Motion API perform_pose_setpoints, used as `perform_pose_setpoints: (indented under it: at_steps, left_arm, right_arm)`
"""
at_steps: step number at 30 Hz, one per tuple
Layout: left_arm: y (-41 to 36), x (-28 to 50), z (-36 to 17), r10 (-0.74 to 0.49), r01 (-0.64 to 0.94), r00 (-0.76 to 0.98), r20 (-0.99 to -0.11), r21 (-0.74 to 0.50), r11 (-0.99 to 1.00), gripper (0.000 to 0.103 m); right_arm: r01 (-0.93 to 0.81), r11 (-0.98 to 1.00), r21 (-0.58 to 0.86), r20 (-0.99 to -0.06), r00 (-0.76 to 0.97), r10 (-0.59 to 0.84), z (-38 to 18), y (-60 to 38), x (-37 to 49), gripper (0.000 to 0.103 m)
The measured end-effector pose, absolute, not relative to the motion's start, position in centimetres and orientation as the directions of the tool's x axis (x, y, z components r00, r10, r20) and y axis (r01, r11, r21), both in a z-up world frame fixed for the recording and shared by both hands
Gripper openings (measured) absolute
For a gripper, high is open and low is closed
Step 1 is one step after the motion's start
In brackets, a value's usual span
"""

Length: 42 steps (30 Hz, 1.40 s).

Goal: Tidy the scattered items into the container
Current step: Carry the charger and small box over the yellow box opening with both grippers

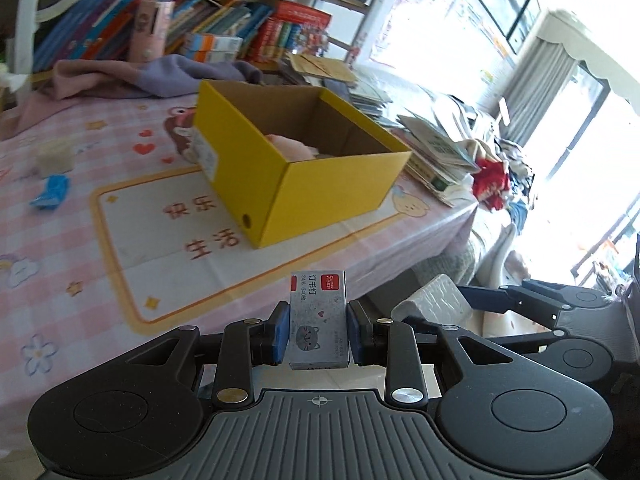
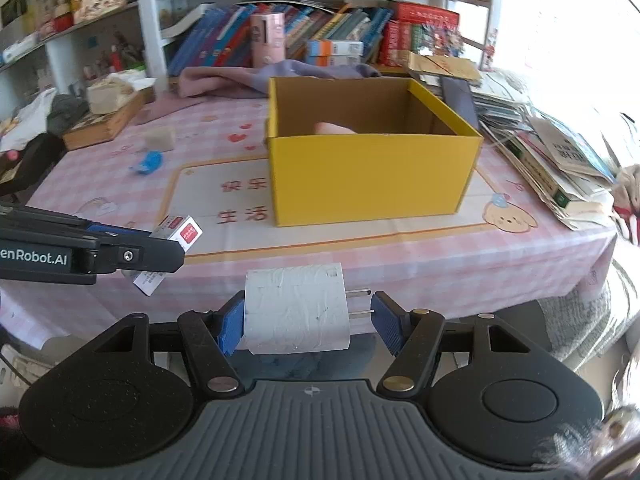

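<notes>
Left gripper clamps staple box; right gripper, half-spread, holds white plug. Yellow box ahead on table.

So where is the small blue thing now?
The small blue thing lies on the pink tablecloth, left of the yellow box in the right wrist view, just before a pale block.

My left gripper is clamped tight on its load; my right gripper grips wider, both angled downward.
</notes>
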<state>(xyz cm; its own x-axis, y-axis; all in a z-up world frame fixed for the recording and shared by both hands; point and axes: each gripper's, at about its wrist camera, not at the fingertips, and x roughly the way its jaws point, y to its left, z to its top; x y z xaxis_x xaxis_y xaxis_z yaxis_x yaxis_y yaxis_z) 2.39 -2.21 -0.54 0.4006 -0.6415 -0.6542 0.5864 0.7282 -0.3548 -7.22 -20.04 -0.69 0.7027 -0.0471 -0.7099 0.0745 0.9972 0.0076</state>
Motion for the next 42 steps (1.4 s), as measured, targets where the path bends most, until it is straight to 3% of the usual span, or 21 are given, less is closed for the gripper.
perform_pose_setpoints:
  at_steps: [19,27,34,42]
  left_arm:
    - [-10.3,6.7,-0.5,-0.692,0.711,0.328,-0.643,-0.315,0.629,0.028]
    - [-13.6,9.2,1.3,-0.725,0.741,0.371,-0.58,-0.285,0.607,0.028]
    - [-15.3,12.1,2.7,-0.685,0.67,0.465,-0.561,-0.283,0.687,0.028]
    - [-16.6,15.8,2.9,-0.547,0.526,0.596,-0.589,-0.228,0.819,0.028]
  right_arm:
    - [0.172,0.985,0.016,-0.72,0.685,-0.108,-1.3,-27.1,-3.4,0.063]
    - [0.128,0.99,-0.055,-0.637,0.759,-0.134,0.5,-30.2,0.1,0.063]
    - [0.024,0.997,-0.067,-0.594,0.803,-0.059,2.2,-33.2,4.4,0.063]
    - [-0.144,0.988,-0.049,-0.576,0.812,0.09,2.6,-35.4,10.0,0.063]
